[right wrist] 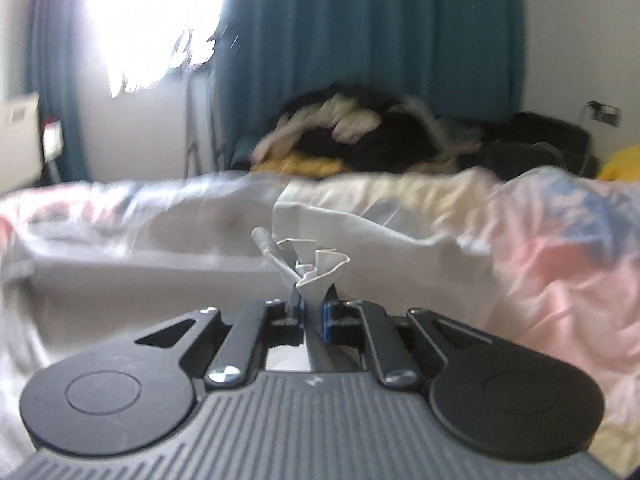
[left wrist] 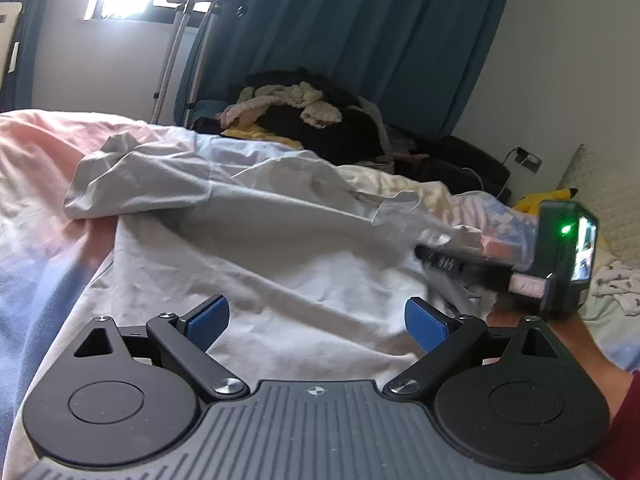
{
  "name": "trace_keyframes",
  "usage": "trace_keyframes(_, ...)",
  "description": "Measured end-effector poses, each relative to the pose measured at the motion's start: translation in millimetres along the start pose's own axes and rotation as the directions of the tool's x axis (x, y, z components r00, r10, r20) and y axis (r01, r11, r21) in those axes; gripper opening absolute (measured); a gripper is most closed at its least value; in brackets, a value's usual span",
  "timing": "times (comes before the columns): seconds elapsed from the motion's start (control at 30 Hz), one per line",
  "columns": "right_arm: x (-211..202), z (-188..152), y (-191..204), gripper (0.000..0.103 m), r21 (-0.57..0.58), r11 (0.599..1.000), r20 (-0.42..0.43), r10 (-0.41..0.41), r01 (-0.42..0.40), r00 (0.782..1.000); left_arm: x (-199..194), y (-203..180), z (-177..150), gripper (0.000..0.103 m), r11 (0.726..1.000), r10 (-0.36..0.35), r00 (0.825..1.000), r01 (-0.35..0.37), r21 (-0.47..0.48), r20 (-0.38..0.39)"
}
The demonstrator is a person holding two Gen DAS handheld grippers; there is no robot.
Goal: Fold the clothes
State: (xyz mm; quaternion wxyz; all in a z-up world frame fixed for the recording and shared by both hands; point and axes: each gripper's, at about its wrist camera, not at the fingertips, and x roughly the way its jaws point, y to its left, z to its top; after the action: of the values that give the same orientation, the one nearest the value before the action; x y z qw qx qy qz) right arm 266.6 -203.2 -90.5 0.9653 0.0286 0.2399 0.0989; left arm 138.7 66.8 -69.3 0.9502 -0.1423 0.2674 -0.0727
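Garment: a pale grey-white garment [left wrist: 248, 240] lies spread on the bed [left wrist: 44, 184], its body running from my left gripper toward 1 o'clock, one bunched end at 10 o'clock.
Left gripper: my left gripper [left wrist: 316, 322] hangs over the near cloth with its blue pads [left wrist: 210, 318] wide apart and nothing between them.
Right gripper: at 3 o'clock in the left wrist view, my right gripper [right wrist: 314, 312] is closed tight on a pinched edge of the garment, the fabric fanning out past its tips.
Background: a pile of dark and cream clothes [left wrist: 304, 116] sits at 12 o'clock before the blue curtain [left wrist: 360, 40]; a yellow plush toy [left wrist: 538, 200] lies at 2 o'clock.
Progress: I judge the fold barely begun; the cloth is wrinkled and no crisp crease shows.
Remaining: the free near edge needs a grip from my left gripper, then the folds proper.
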Motion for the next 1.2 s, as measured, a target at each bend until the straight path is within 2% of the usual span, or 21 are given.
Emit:
trace_keyframes(0.03, 5, -3, 9, 0.013, -0.015, 1.000, -0.020, 0.014, -0.015, 1.000, 1, 1, 0, 0.096, 1.000, -0.001, 1.000, 0.001, -0.002, -0.004)
trace_keyframes(0.13, 18, -13, 34, 0.033, -0.059, 0.996, -0.082, 0.055, -0.060, 0.995, 4, -1, -3, 0.096, 0.999, -0.036, 0.999, 0.036, 0.004, -0.012)
trace_keyframes(0.17, 7, -12, 32, 0.039, -0.049, 0.997, -0.081, 0.061, -0.065, 0.995, 5, -3, -4, 0.096, 0.999, -0.044, 0.999, 0.045, 0.008, -0.015)
trace_keyframes(0.23, -24, -9, 22, 0.041, -0.017, 0.997, -0.069, 0.068, -0.069, 0.995, 8, -4, -6, 0.096, 0.998, -0.059, 0.998, 0.059, 0.007, -0.027)
trace_keyframes(0.37, -85, -2, 2, 0.042, 0.046, 0.996, -0.045, 0.081, -0.079, 0.996, 11, -9, -10, 0.096, 0.995, -0.103, 0.994, 0.103, -0.011, -0.047)
trace_keyframes(0.43, -115, 1, -8, 0.042, 0.077, 0.993, -0.032, 0.087, -0.084, 0.996, 10, -16, -10, 0.096, 0.995, -0.101, 0.994, 0.101, 0.010, -0.047)
trace_keyframes(0.6, -161, -31, -31, 0.042, 0.189, 0.981, -0.080, 0.054, -0.038, 0.995, 10, -35, -8, 0.096, 0.993, -0.094, 0.994, 0.097, 0.063, -0.047)
trace_keyframes(0.77, -163, -64, -26, 0.042, 0.276, 0.961, -0.096, -0.002, 0.028, 0.995, 9, -54, -7, 0.095, 0.989, -0.088, 0.995, 0.093, 0.116, -0.046)
trace_keyframes(0.9, -147, -75, -24, 0.039, 0.258, 0.963, -0.103, -0.058, 0.083, 0.993, 16, -73, 0, 0.092, 0.985, -0.102, 0.993, 0.108, 0.134, -0.054)
trace_keyframes(0.97, -139, -81, -26, 0.030, 0.272, 0.958, -0.113, -0.063, 0.092, 0.992, 32, -88, 10, 0.088, 0.984, -0.113, 0.991, 0.121, 0.133, -0.066)
trace_keyframes(1.03, -132, -89, -27, 0.024, 0.296, 0.950, -0.128, -0.060, 0.096, 0.990, 55, -110, 21, 0.087, 0.978, -0.104, 0.992, 0.116, 0.172, -0.075)
trace_keyframes(1.13, -125, -99, -29, 0.023, 0.338, 0.936, -0.156, -0.048, 0.099, 0.987, 95, -141, 32, 0.085, 0.965, -0.099, 0.992, 0.115, 0.236, -0.079)
trace_keyframes(1.2, -124, -101, -29, 0.023, 0.347, 0.933, -0.154, -0.045, 0.097, 0.987, 127, -157, 35, 0.077, 0.960, -0.088, 0.990, 0.114, 0.257, -0.110)
